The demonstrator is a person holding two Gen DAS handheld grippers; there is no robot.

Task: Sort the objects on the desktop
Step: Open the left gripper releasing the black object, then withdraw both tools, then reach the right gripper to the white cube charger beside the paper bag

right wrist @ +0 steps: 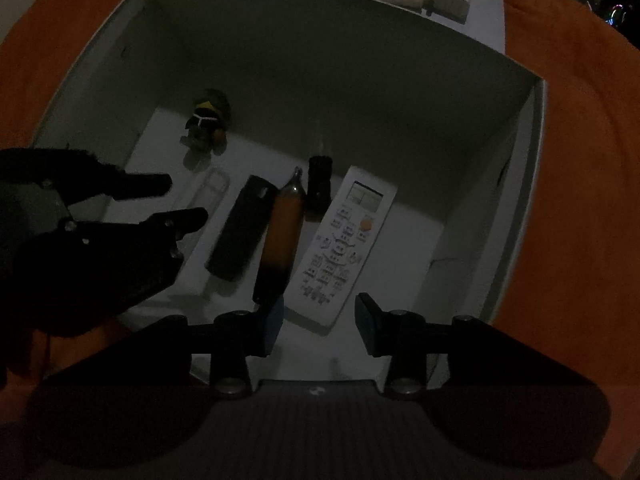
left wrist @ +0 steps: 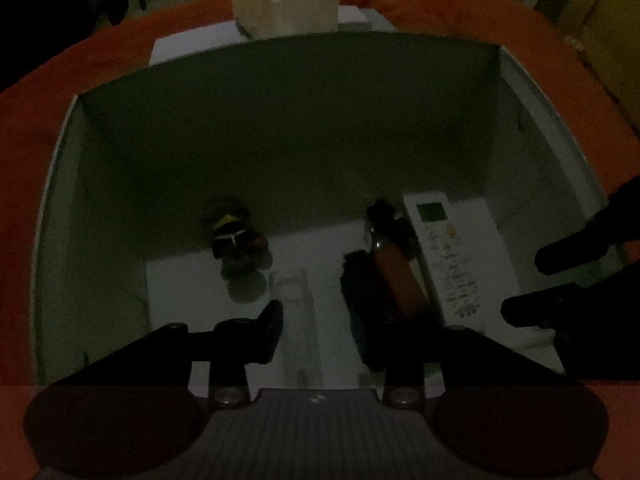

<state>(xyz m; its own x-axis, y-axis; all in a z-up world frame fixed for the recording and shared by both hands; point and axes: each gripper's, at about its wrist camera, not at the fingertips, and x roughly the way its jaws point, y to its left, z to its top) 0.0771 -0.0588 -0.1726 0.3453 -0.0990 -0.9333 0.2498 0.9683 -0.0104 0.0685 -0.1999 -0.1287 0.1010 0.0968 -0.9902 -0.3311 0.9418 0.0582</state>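
Spread wide and empty above a white box on an orange cloth: right gripper, poised over the near end of a white remote; left gripper, likewise parted, nothing between the fingers, near a clear item. Laid side by side inside, apparently sorted: remote, orange-filled bottle, black case, small dark cylinder, figurine.

Box is white inside, cloth under it orange. Remote white w/ grey buttons, 1 orange button, greenish screen. Bottle orange w/ dark base. Flat case black. Small figure dark w/ yellow & white marks. Both grippers black.
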